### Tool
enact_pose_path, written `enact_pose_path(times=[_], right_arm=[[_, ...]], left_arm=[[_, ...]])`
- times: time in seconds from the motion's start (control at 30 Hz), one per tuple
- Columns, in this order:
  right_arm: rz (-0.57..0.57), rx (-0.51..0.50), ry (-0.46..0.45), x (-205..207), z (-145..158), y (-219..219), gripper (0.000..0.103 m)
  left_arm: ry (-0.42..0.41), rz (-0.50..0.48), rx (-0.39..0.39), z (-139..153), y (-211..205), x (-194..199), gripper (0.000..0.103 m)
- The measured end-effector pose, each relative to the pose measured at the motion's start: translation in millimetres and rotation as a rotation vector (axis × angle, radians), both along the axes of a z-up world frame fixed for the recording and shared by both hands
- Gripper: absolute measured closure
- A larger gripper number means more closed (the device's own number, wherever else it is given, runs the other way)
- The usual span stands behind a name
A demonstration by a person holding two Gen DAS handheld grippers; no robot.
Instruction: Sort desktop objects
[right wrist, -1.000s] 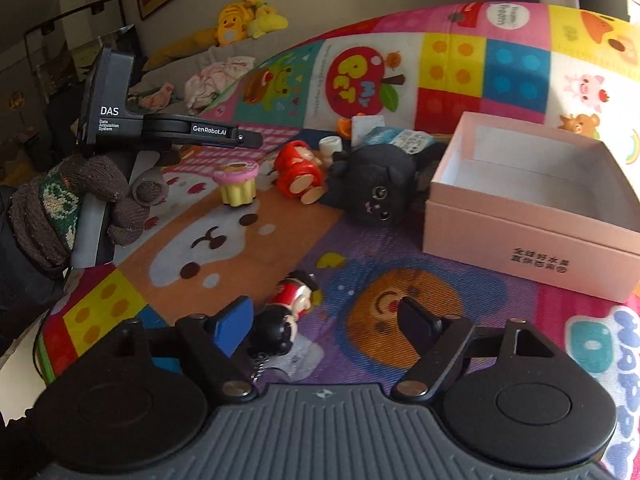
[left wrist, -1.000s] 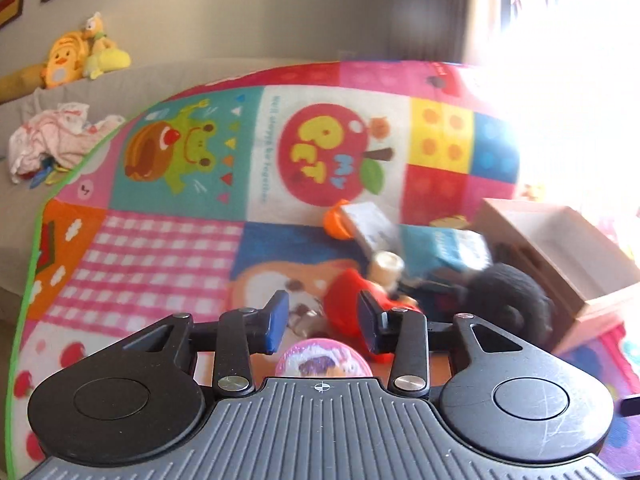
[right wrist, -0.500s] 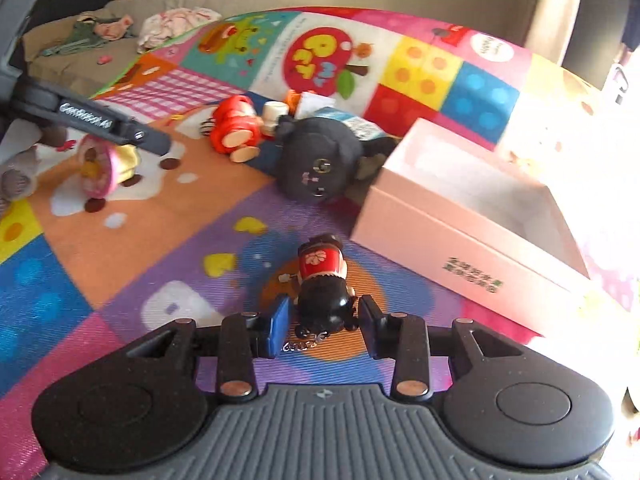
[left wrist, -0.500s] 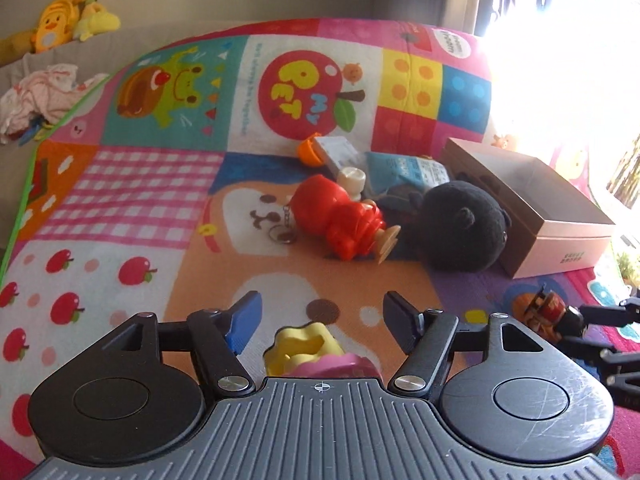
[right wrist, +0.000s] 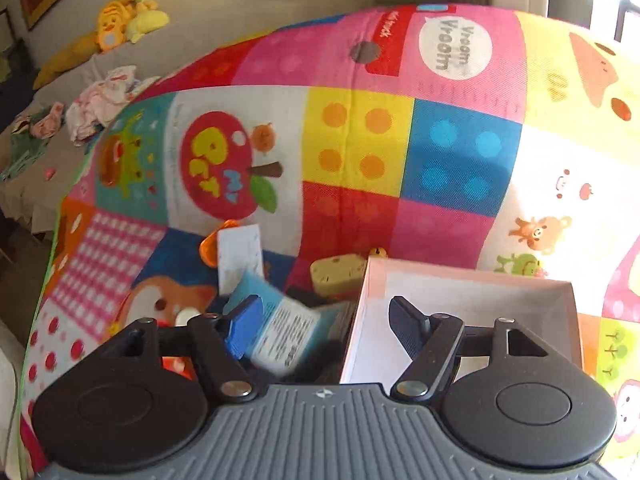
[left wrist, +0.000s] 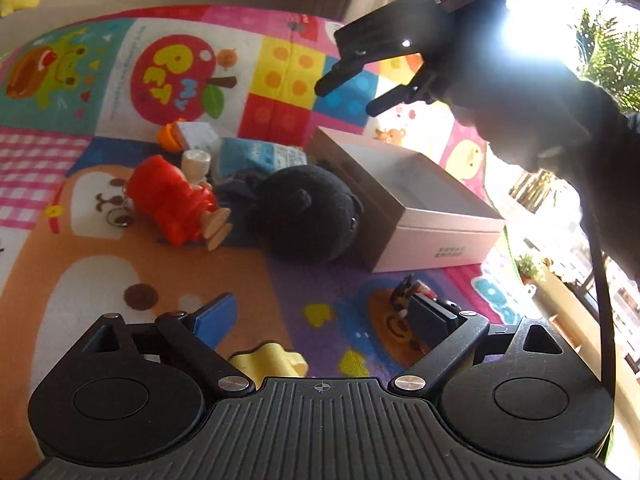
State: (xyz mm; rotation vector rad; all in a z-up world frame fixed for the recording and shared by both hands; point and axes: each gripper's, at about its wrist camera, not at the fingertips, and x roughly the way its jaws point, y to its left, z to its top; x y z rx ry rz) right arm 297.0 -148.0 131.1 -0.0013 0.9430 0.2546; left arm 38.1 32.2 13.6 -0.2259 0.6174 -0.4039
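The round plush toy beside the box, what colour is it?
Black plush toy; the left wrist view shows it best.

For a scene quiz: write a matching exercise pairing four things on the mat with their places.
Things:
1. black plush
2. red toy
3. yellow toy
4. small figure

Places:
A. lying left of the plush
B. between the left gripper's open jaws
C. against the pink box
D. on the mat, beside the left gripper's right finger

Pairs: 1-C, 2-A, 3-B, 4-D
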Motion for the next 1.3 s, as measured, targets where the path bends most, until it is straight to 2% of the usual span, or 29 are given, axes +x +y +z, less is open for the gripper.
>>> enact_pose_path(times=[0.03, 0.1, 0.2, 0.37, 0.4, 0.43, 0.57, 0.6, 0.7, 0.8, 0.9, 0.97, 1.03, 1.13, 1.2, 1.3], right_arm=[[-0.017, -0.014, 0.011, 15.5, -5.8, 3.9, 0.049], [-0.057, -0.064, 0.048, 49.4, -24.7, 11.8, 0.056], [-0.108, -0.122, 0.112, 82.0, -51.9, 17.7, 0.056], [-0.17, -0.116, 0.17, 106.7, -74.6, 20.7, 0.052], [-0.17, -0.114, 0.193, 110.7, -80.4, 22.8, 0.044], [-0.172, -0.115, 0.203, 112.0, -84.2, 24.9, 0.043], [-0.103, -0.105, 0.221, 102.5, -90.0, 44.7, 0.048], [-0.055, -0.09, 0.211, 94.5, -87.1, 52.0, 0.051], [0.11, -0.061, 0.178, 62.1, -77.1, 72.2, 0.05], [0.252, 0.006, 0.188, 19.9, -65.5, 79.7, 0.049], [0.279, 0.125, 0.154, -20.4, -39.5, 62.4, 0.049], [0.273, 0.165, 0.074, -49.9, -15.2, 44.9, 0.049], [0.263, 0.134, -0.037, -78.8, 2.7, 23.4, 0.045], [0.254, 0.02, -0.198, -133.9, 16.6, -7.4, 0.036], [0.256, -0.021, -0.233, -170.2, 8.6, -18.8, 0.03], [0.258, -0.067, -0.211, -211.4, -23.8, -28.4, 0.03]], left_arm=[[-0.004, 0.029, -0.01, 0.1, 6.1, -0.2, 0.006], [0.002, 0.087, -0.059, 0.7, 21.7, 2.5, 0.006], [0.029, 0.119, -0.117, -2.2, 36.0, 8.2, 0.002], [0.062, 0.112, -0.169, -6.0, 43.1, 11.9, 0.002], [0.056, 0.111, -0.175, -5.5, 43.3, 11.5, 0.002], [0.052, 0.111, -0.179, -5.0, 43.8, 10.9, 0.002], [0.049, 0.096, -0.187, -6.1, 42.1, 10.5, 0.0], [0.045, 0.086, -0.183, -6.5, 40.5, 10.4, 0.0], [0.036, 0.066, -0.159, -7.3, 35.4, 9.6, 0.0], [0.051, 0.062, -0.144, -9.7, 33.7, 11.6, 0.0], [0.064, 0.073, -0.162, -11.7, 37.4, 13.8, 0.0], [0.071, 0.076, -0.169, -12.8, 38.8, 14.9, 0.0], [0.069, 0.072, -0.168, -13.0, 38.1, 14.9, 0.0], [0.051, 0.071, -0.162, -11.9, 36.2, 13.1, 0.0], [0.032, 0.083, -0.162, -11.1, 36.1, 11.9, 0.0], [0.0, 0.132, -0.164, -8.5, 38.2, 10.8, 0.0]])
